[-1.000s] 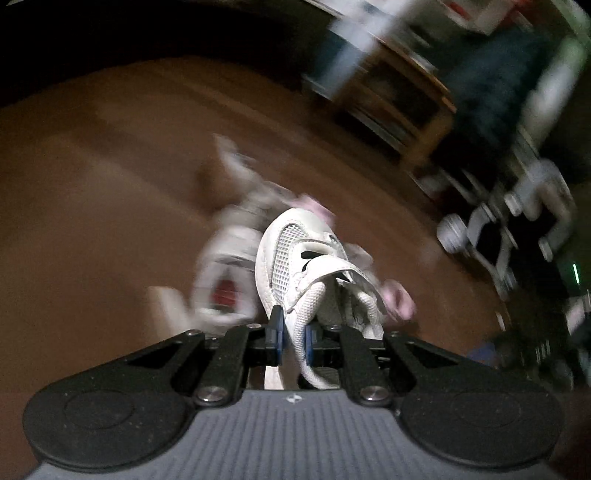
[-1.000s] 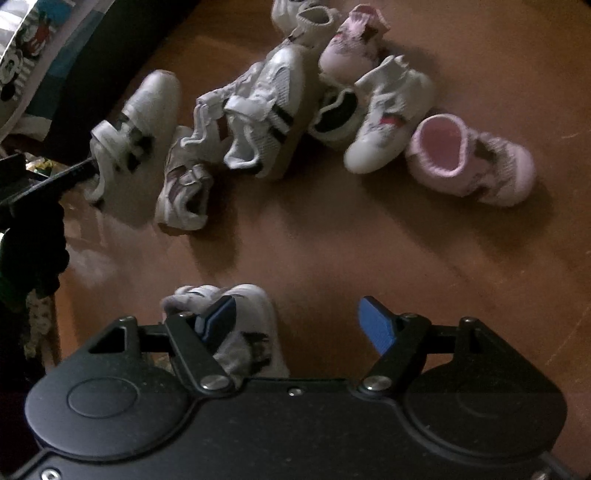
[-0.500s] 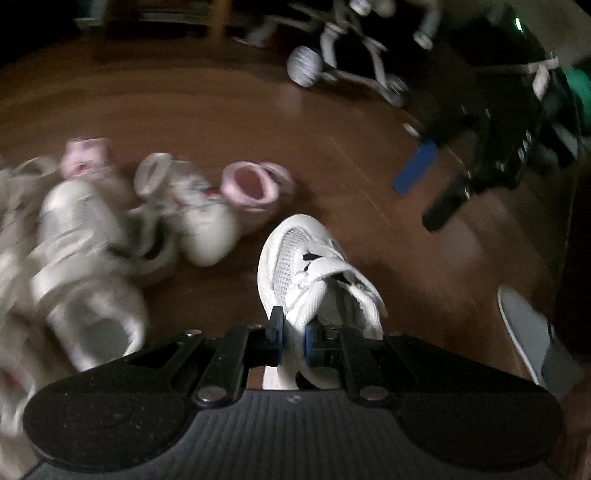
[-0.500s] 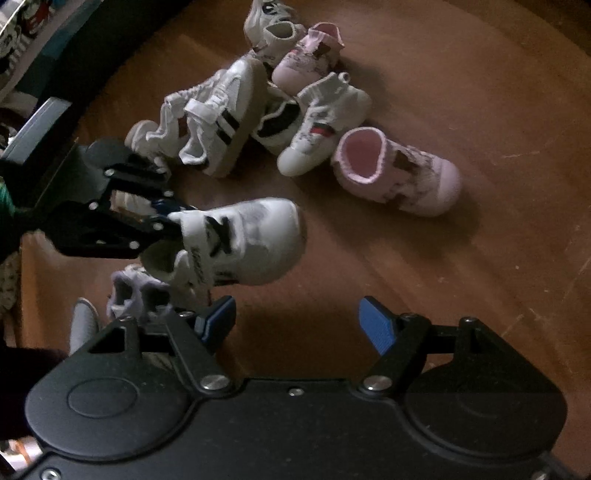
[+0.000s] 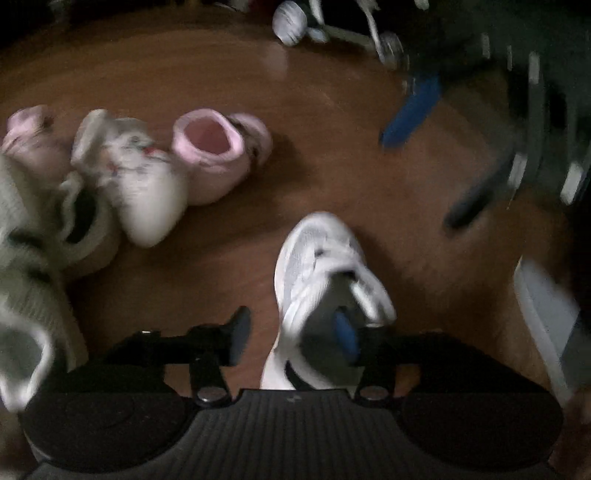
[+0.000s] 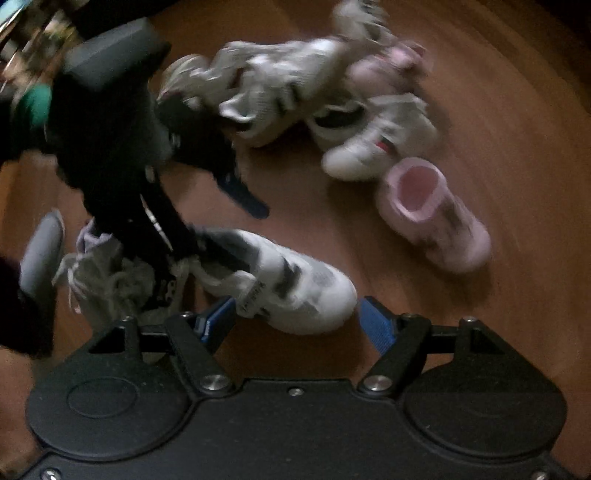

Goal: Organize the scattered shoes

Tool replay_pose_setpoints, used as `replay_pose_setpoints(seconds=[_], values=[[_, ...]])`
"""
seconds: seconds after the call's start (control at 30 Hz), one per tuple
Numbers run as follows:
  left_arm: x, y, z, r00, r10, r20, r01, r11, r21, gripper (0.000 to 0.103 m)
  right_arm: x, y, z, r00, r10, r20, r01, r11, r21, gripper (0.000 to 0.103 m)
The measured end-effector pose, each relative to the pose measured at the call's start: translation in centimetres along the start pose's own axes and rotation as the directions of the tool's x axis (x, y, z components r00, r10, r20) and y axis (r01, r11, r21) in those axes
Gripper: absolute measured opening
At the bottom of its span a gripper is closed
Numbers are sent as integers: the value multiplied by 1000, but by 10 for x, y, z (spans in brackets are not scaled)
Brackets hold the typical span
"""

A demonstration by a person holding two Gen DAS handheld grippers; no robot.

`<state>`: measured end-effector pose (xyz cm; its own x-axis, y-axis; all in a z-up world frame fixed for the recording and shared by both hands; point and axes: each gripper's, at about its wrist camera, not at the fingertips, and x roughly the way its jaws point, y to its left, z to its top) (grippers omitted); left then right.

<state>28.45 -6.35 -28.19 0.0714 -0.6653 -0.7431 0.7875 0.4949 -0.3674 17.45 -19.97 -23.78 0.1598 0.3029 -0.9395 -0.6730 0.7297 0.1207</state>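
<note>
A white strap shoe [image 5: 321, 258] lies toe-forward on the wooden floor [image 5: 332, 92]. My left gripper [image 5: 291, 332] straddles its heel: the jaws are opening, one blue pad is inside the collar, and the other finger stands clear of the shoe's side. In the right wrist view the same shoe [image 6: 295, 284] lies beside a white laced shoe [image 6: 107, 280], with the left gripper [image 6: 225, 225] over its heel. My right gripper [image 6: 297, 319] hangs open just in front of the shoe, holding nothing. It shows blurred at the upper right [image 5: 439, 158].
A pink shoe [image 5: 218, 155] [image 6: 436, 214] lies open-mouthed beside a heap of white shoes [image 5: 136, 184] [image 6: 280, 85]. A grey slipper [image 5: 546, 314] sits at the right edge. Wheels of a stroller or scooter [image 5: 291, 22] stand at the far side of the floor.
The left gripper carried the white strap shoe away from the heap, lowered it beside the laced shoe, and its jaws have parted. The right gripper rolled and stayed open.
</note>
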Motion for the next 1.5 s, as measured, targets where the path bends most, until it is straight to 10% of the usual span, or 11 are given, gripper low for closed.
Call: replay_pose_setpoints(seconds=[0.23, 0.47, 0.67, 0.77, 0.97, 1.2, 1.5], values=[[-83, 16, -35, 968, 240, 76, -222, 957, -188, 51, 25, 42, 44, 1000, -16, -9, 12, 931, -364, 68], [-108, 12, -62, 965, 242, 102, -203, 935, -292, 51, 72, 65, 66, 986, -69, -151, -36, 800, -599, 58], [-111, 12, -82, 966, 243, 83, -206, 927, -313, 51, 104, 61, 71, 968, -48, -245, -104, 816, -569, 55], [-119, 15, -89, 964, 251, 85, -211, 922, -325, 51, 116, 50, 71, 955, -41, -293, -113, 863, -492, 23], [-128, 21, -96, 957, 274, 97, -223, 906, -360, 51, 103, -2, 74, 964, 110, -242, -113, 994, 0, 19], [-133, 31, -103, 955, 275, 110, -202, 876, -437, 51, 81, -28, 33, 934, 286, -214, -171, 884, 435, 15], [-131, 30, -101, 959, 257, 121, -176, 871, -460, 51, 90, -11, -12, 924, 314, -220, -130, 796, 591, 15]])
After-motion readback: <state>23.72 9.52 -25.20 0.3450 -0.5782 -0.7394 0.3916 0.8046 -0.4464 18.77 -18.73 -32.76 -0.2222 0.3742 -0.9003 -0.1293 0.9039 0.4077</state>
